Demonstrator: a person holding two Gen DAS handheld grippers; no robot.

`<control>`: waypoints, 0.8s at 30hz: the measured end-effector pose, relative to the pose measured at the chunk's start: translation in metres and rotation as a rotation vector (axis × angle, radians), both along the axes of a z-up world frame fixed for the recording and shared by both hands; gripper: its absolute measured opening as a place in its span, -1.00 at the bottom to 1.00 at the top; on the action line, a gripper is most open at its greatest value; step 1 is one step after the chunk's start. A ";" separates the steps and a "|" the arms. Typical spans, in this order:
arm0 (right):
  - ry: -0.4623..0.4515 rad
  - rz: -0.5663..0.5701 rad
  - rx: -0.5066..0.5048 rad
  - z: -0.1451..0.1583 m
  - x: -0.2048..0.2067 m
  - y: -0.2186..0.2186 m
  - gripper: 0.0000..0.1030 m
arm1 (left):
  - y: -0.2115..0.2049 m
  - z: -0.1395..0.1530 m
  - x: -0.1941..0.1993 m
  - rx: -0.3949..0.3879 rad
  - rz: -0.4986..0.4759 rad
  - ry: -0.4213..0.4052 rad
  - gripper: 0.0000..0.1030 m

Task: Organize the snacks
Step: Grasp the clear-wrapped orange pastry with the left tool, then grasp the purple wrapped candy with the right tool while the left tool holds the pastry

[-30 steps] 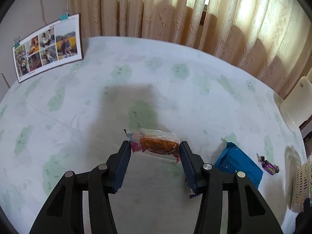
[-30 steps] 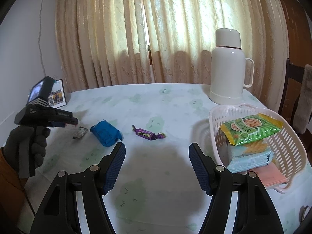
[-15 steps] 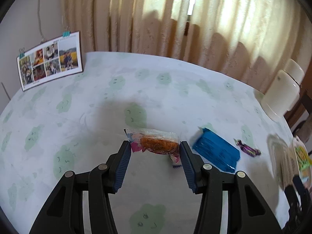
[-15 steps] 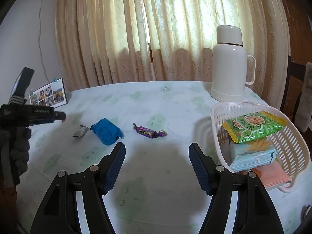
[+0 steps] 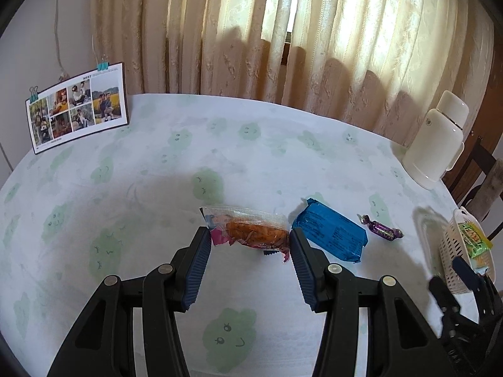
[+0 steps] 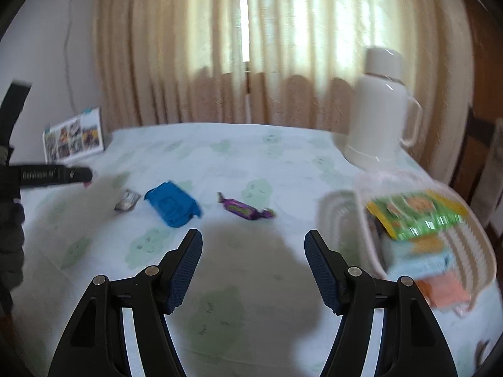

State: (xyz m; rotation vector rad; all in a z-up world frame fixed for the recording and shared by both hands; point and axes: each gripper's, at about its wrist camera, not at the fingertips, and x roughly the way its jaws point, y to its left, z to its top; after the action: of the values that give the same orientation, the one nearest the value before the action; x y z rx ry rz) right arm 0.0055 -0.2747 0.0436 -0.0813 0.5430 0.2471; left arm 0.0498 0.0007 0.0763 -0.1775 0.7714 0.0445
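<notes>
Partly done: several packets already in the basket (image 6: 471,251) at right. Left gripper (image 5: 248,242) clamped on an orange snack packet (image 5: 251,232), lifted above the table (image 5: 157,188). Right gripper (image 6: 253,245) wide, holding nothing. Left out: blue packet (image 6: 173,204), purple candy (image 6: 243,210), small silver wrapper (image 6: 127,200). Labels too blurred to read.

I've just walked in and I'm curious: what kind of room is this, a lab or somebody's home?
Most likely a home dining room. A table with a cloud-print cloth stands before drawn curtains, bearing a white thermos jug, a clipped sheet of family photos and a basket of snacks.
</notes>
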 end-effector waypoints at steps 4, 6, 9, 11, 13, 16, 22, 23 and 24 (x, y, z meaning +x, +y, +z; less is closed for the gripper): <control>0.045 0.077 -0.041 -0.001 0.029 0.021 0.32 | 0.001 0.002 -0.002 -0.006 -0.002 -0.004 -0.07; 0.113 0.082 -0.028 -0.008 0.054 0.023 0.27 | 0.002 0.003 -0.003 -0.008 -0.003 -0.006 -0.07; 0.198 0.071 0.002 -0.020 0.086 0.022 0.15 | 0.002 0.003 -0.003 -0.015 -0.004 -0.001 -0.07; 0.223 0.065 0.005 -0.027 0.101 0.022 0.13 | 0.002 0.003 -0.003 -0.020 -0.006 0.003 -0.07; 0.245 0.059 0.002 -0.033 0.115 0.023 0.11 | 0.002 0.002 -0.003 -0.025 -0.009 0.008 -0.07; 0.266 0.071 -0.001 -0.037 0.130 0.026 0.11 | 0.001 0.003 -0.003 -0.026 -0.013 0.007 -0.07; 0.307 0.115 -0.021 -0.045 0.145 0.033 0.11 | 0.001 0.003 -0.004 -0.027 -0.014 0.010 -0.06; 0.311 0.121 -0.018 -0.045 0.143 0.033 0.11 | 0.000 0.003 -0.004 -0.028 -0.014 0.012 -0.06; 0.315 0.125 -0.017 -0.045 0.140 0.032 0.11 | 0.000 0.003 -0.004 -0.030 -0.014 0.015 -0.06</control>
State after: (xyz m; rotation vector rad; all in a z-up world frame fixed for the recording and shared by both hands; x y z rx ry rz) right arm 0.1458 -0.2430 -0.0011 -0.0937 0.8548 0.3809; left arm 0.0457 0.0012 0.0794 -0.1999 0.7890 0.0209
